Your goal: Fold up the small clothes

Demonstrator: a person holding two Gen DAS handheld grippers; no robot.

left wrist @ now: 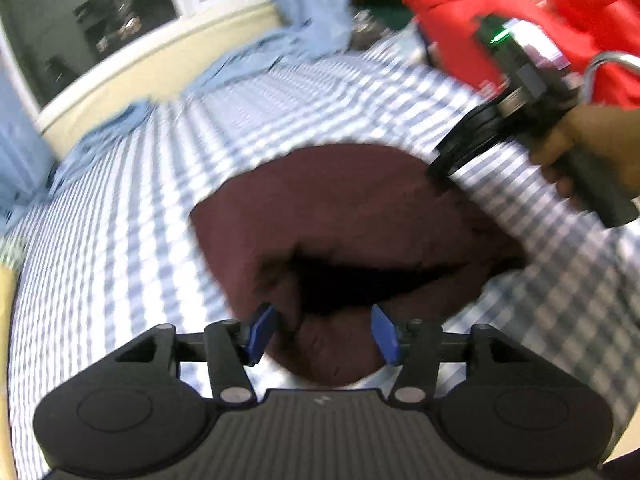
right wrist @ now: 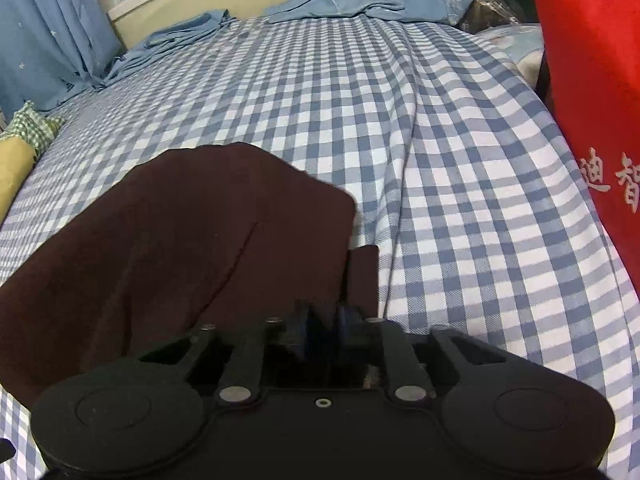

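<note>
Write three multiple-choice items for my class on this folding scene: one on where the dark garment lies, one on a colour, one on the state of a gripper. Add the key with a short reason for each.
1. Where does the maroon garment lie?
A. On the checked sheet
B. In a basket
C. On a wooden floor

2. What colour is the bag with white lettering at the right?
A. Green
B. Red
C. Yellow

3. How do the left gripper's fingers stand?
A. Pressed together on nothing
C. Hidden from view
B. Apart, with cloth between them

Key:
1 A: the blue-and-white checked sheet shows all round the garment.
2 B: the bag is plainly red.
3 B: the left gripper has its blue fingers set apart, with a maroon fold between them. The right gripper looks shut on the garment's edge.
</note>
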